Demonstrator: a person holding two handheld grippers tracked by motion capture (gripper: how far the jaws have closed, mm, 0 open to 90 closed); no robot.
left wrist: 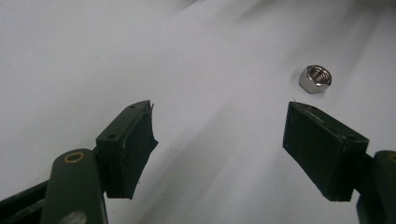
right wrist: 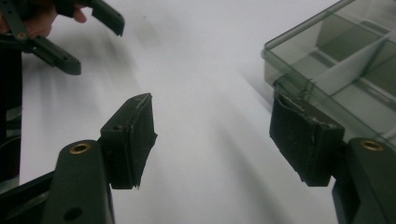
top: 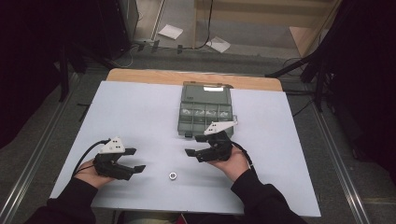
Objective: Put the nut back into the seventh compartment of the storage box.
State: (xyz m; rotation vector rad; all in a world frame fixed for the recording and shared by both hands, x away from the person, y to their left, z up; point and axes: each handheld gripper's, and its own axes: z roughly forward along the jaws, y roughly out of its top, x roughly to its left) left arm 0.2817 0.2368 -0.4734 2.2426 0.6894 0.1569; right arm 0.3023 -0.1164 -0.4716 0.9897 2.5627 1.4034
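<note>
I see left gripper (top: 133, 159) wide, empty, nut (left wrist: 315, 79) just beyond its right jaw, right gripper (top: 195, 145) wide, empty, box (right wrist: 345, 65) beside it.

Too small in the high view to tell the contents of the organizer box (top: 206, 110): pale specks in its middle row of compartments, nothing more. Cut off by the top and right edges of the right gripper view, the same box (right wrist: 336, 60), with its near corner hidden behind the right-hand pad. Blurred streaks across the upper right of the left gripper view, above the nut (left wrist: 315, 79). Cropped by the bottom edge of the high view, both sleeves.
</note>
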